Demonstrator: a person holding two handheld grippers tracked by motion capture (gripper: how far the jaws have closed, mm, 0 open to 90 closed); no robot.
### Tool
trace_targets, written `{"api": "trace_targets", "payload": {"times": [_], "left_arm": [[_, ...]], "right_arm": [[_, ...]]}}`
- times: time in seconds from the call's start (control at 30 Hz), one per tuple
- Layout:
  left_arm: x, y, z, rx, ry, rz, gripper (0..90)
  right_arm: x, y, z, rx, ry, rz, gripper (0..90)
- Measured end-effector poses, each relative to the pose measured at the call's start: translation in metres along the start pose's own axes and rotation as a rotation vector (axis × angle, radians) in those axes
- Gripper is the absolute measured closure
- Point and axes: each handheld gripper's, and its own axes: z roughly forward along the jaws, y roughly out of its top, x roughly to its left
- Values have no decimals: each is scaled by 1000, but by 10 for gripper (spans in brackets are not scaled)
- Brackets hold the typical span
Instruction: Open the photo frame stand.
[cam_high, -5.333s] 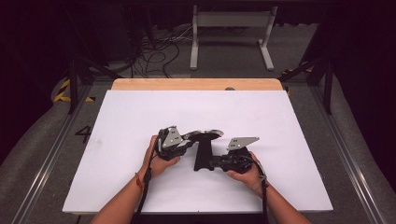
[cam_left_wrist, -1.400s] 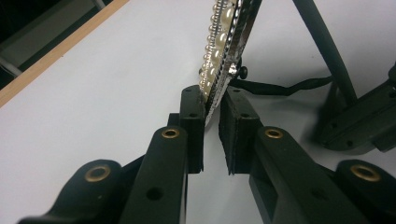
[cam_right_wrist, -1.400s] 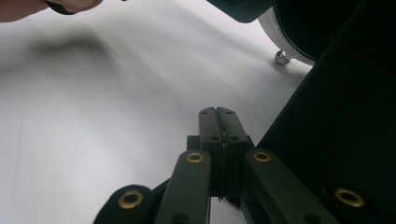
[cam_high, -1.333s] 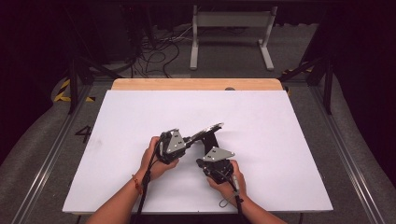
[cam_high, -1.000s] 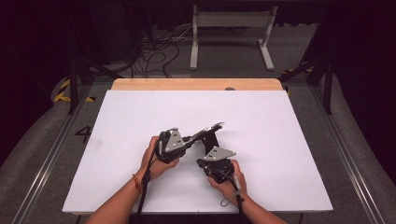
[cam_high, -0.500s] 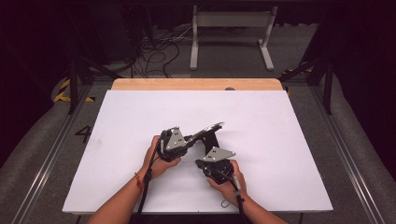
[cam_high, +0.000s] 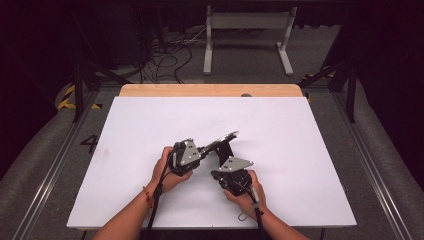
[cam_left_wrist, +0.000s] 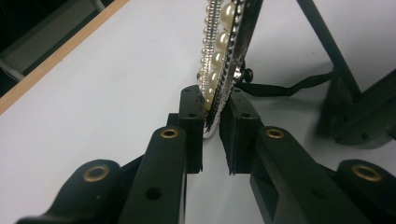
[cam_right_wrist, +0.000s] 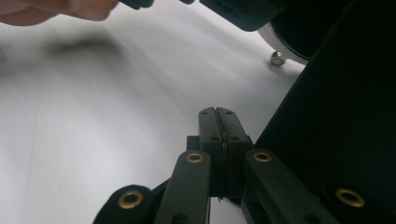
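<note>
A round frame rimmed with pearls and silver beads (cam_left_wrist: 224, 46) is tilted up over the white table, its far end raised (cam_high: 222, 140). My left gripper (cam_left_wrist: 215, 105) is shut on the frame's near rim, and its jaws have just been closing on that rim. It comes in from the left in the high view (cam_high: 202, 149). The frame's black back stand (cam_left_wrist: 327, 42) reaches down to the table (cam_high: 222, 152), with a thin black strap running to it. My right gripper (cam_right_wrist: 218, 112) is shut with nothing visible between its pads. It lies low beside the black stand (cam_high: 221, 167).
The white tabletop (cam_high: 300, 150) spreads wide on all sides, with a wooden strip (cam_high: 210, 90) along its far edge. Past it, on the floor, are a grey metal stand (cam_high: 245, 30) and loose cables (cam_high: 170, 55). Rails run along both sides.
Since about five seconds ago my right gripper has moved from the frame's right side to just in front of its stand, and the frame's far end has risen. Over the last second nothing visibly moves.
</note>
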Motion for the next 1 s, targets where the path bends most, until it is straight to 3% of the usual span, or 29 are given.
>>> {"api": "trace_targets", "payload": {"times": [0.17, 1.0], "left_arm": [[-1, 0, -3, -2, -17, 3, 800], [0, -1, -3, -7, -22, 37, 805]], "right_arm": [[0, 1, -3, -4, -7, 1, 900], [-1, 4, -2, -19, -17, 19, 900]]}}
